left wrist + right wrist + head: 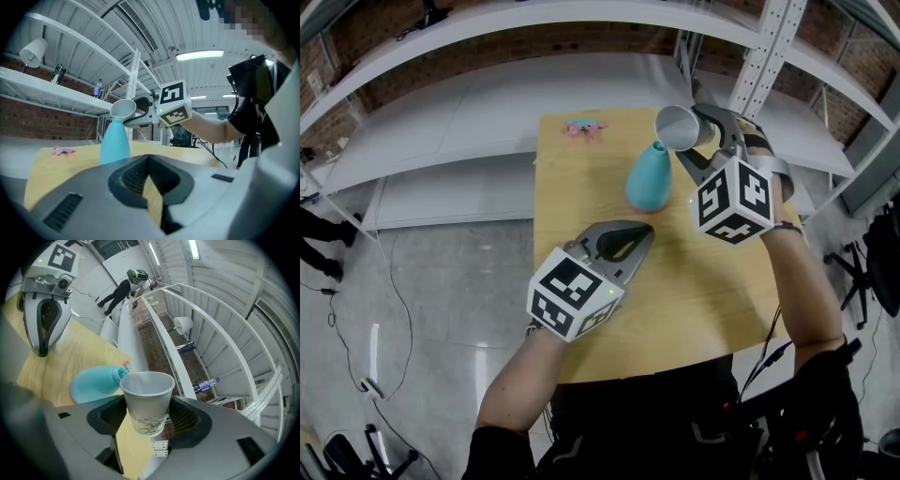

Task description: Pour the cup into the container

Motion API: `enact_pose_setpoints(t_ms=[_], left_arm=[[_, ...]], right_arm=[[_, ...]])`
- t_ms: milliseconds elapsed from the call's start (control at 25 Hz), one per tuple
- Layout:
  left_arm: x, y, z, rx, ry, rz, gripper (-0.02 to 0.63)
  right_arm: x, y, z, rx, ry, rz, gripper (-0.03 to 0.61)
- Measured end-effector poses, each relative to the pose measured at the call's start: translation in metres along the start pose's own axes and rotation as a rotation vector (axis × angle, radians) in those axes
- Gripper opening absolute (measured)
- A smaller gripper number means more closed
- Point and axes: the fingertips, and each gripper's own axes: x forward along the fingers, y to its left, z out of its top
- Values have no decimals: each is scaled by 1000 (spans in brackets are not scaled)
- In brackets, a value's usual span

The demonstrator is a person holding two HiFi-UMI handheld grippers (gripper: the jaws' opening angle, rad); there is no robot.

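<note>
Pinching paper cup, right gripper holds it tilted at teal container mouth; left gripper jaws together, empty.

The left gripper and the right gripper have grey rounded shells. Each carries a white cube with black square markers and a small green light. The sleeves are black.

Industrial feel here: this is a workshop or lab. White metal shelves sweep across at twelve o'clock, with a brick wall behind them. A strip light glows on a ribbed metal ceiling. Cables trail over the polished grey floor at nine o'clock, beside a plain wooden table.
</note>
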Motion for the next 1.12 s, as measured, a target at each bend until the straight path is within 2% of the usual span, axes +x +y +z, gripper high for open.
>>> enact_pose_setpoints(t_ms=[680, 920, 1120], left_arm=[[0, 2, -1, 2, -2, -1, 2], [0, 2, -1, 2, -2, 0, 2], [-2, 2, -1, 2, -1, -1, 2]], right_arm=[[1, 0, 1, 13, -12, -14, 287], [2, 3, -3, 114, -42, 13, 287], [1, 3, -7, 335, -106, 83, 287]])
